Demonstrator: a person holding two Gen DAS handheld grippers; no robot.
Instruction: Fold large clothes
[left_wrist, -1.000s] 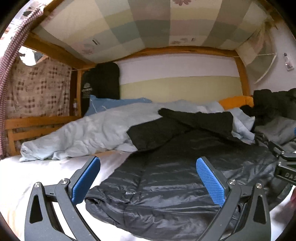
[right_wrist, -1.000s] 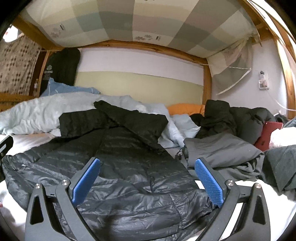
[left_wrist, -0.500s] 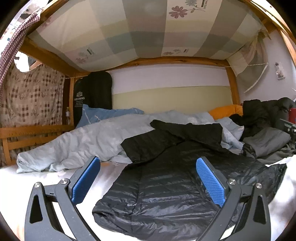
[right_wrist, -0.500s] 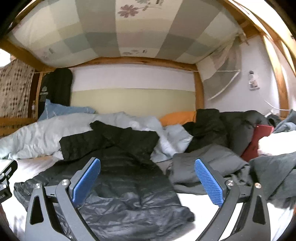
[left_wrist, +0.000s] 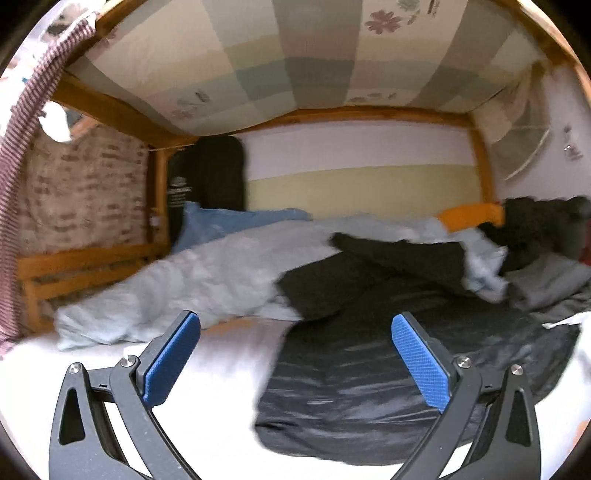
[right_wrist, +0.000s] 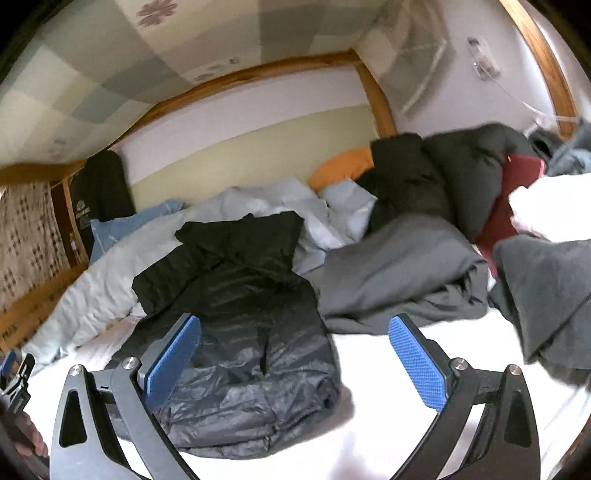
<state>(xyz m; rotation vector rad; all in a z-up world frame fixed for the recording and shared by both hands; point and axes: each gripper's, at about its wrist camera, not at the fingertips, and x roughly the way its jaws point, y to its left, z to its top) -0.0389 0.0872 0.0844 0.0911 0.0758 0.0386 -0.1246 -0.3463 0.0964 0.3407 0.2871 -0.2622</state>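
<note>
A dark quilted puffer jacket (left_wrist: 388, 369) lies spread on the white bed sheet, its upper part folded over near the light blue duvet; it also shows in the right wrist view (right_wrist: 236, 347). My left gripper (left_wrist: 295, 358) is open and empty, above the sheet at the jacket's left edge. My right gripper (right_wrist: 295, 362) is open and empty, above the jacket's right hem. The left gripper's body (right_wrist: 14, 373) shows at the left edge of the right wrist view.
A light blue duvet (left_wrist: 192, 280) lies behind the jacket. A grey garment (right_wrist: 399, 273), black coats (right_wrist: 436, 177), a red item (right_wrist: 513, 199) and more grey cloth (right_wrist: 546, 295) are heaped on the right. A wooden bed rail (left_wrist: 81, 266) runs on the left; the top bunk hangs low overhead.
Both grippers have pulled back and up from the jacket, staying open. The left view has swung left, the right view has tilted and swung right toward the clothes pile.
</note>
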